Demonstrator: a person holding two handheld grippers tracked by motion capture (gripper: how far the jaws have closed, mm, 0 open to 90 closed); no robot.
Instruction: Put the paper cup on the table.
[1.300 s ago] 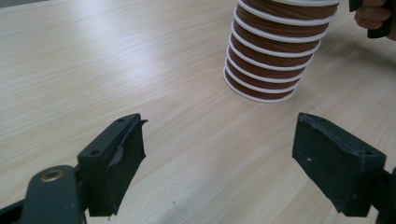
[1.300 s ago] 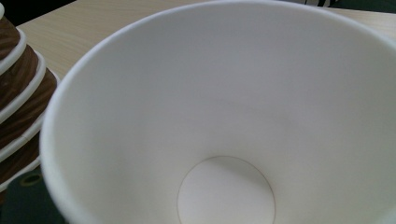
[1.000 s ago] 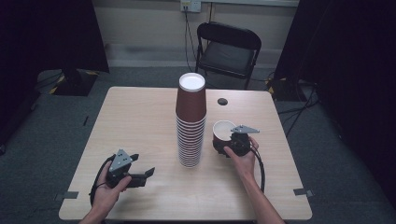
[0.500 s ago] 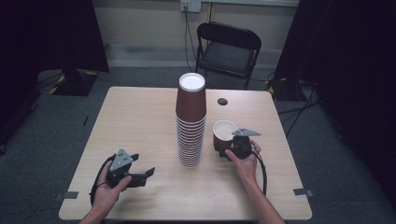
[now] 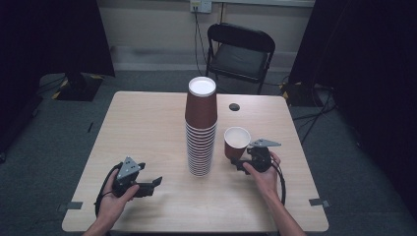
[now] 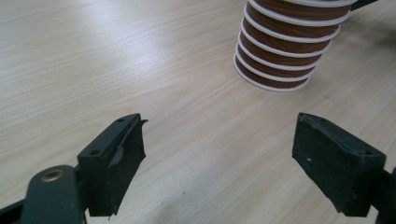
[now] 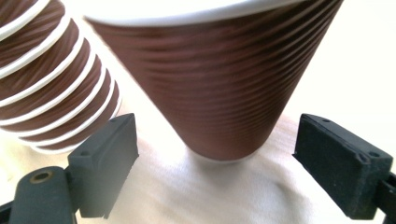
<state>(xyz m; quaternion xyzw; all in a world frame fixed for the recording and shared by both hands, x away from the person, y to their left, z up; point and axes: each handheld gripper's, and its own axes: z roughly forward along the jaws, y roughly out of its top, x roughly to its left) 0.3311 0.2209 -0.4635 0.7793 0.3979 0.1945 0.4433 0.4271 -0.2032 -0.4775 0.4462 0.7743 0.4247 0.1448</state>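
A tall stack of brown ribbed paper cups (image 5: 200, 128) stands upside down at the middle of the wooden table (image 5: 142, 123). Just right of it a single brown cup (image 5: 236, 142) stands upright with its white inside showing. My right gripper (image 5: 244, 163) sits behind that cup, open. In the right gripper view the cup (image 7: 219, 84) stands on the table between the wide-apart jaws of the right gripper (image 7: 217, 137), touching neither, with the stack (image 7: 51, 79) at left. My left gripper (image 5: 156, 183) rests near the front left, open and holding nothing. In the left gripper view, the left gripper (image 6: 219, 128) faces the stack's base (image 6: 285, 56).
A small black round disc (image 5: 234, 106) lies on the table beyond the single cup. A black folding chair (image 5: 241, 49) stands past the far edge. Grey tape marks (image 5: 319, 202) sit at the near corners. Dark curtains hang on both sides.
My right gripper has drawn back slightly toward the near edge, away from the single cup, which stays in place. The left gripper has not moved.
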